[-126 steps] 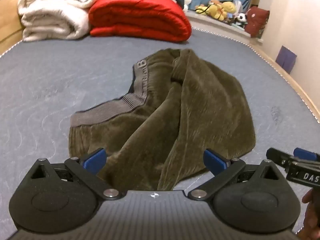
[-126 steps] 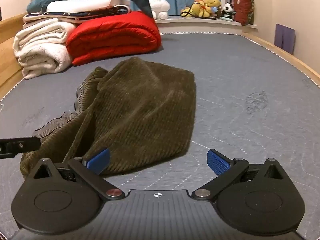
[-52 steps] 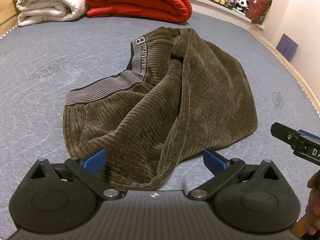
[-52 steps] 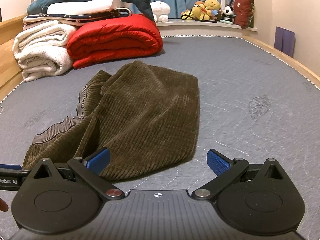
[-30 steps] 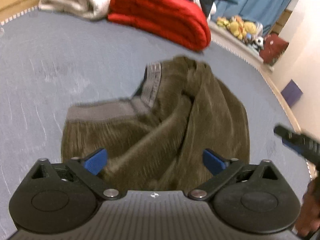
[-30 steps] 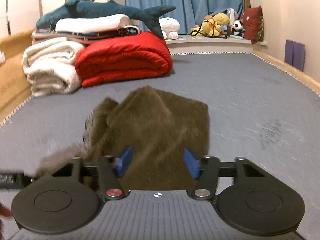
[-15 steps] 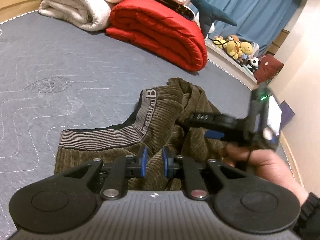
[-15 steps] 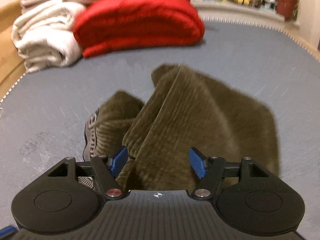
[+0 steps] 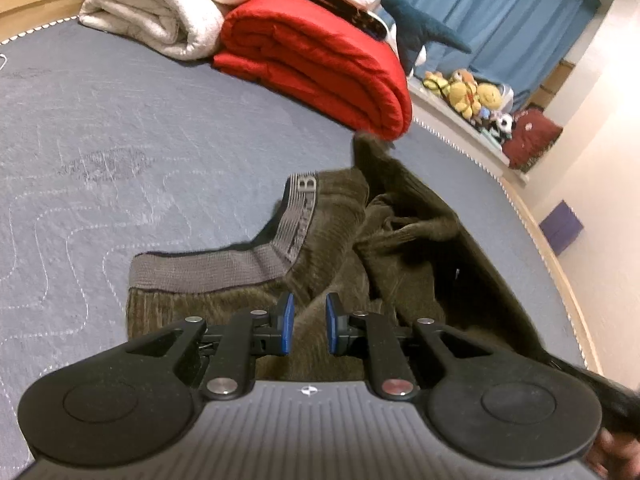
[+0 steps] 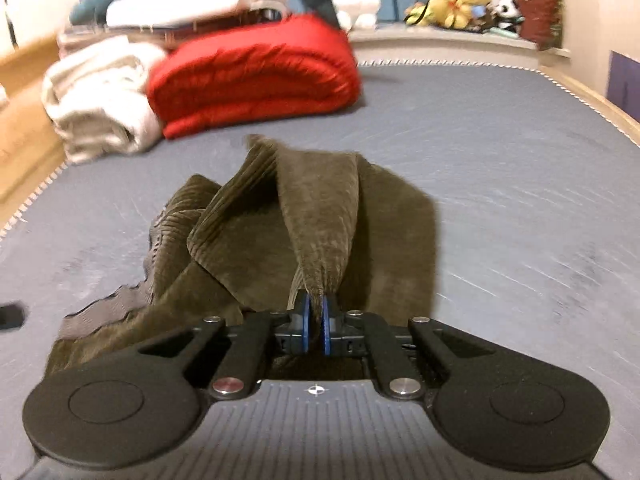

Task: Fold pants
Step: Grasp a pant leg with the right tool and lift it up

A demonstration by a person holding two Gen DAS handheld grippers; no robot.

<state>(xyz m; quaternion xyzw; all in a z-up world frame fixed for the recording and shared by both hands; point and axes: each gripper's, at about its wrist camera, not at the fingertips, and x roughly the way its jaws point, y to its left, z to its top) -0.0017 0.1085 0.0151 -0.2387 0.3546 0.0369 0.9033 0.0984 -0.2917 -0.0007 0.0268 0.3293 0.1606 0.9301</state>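
Note:
Olive corduroy pants (image 9: 352, 240) with a grey ribbed waistband (image 9: 208, 272) lie crumpled on the grey quilted bed. My left gripper (image 9: 307, 328) sits low over the near edge of the pants, its blue pads a narrow gap apart with cloth showing between them. My right gripper (image 10: 314, 322) is shut on a fold of the pants (image 10: 320, 216) and pulls it up and toward the camera, so the fabric stretches in a taut ridge. The waistband (image 10: 104, 312) shows at the left in the right wrist view.
A folded red duvet (image 9: 320, 60) and white blankets (image 9: 160, 12) are stacked at the far end of the bed (image 9: 80, 120). Plush toys (image 9: 472, 96) line a ledge by the blue curtain. The bed's wooden edge (image 9: 560, 272) and a purple box (image 9: 562, 226) are on the right.
Both grippers went from wide open to closed. The right one moved over the pants, clamped a fold and lifted it; the left one lowered onto the near edge by the waistband.

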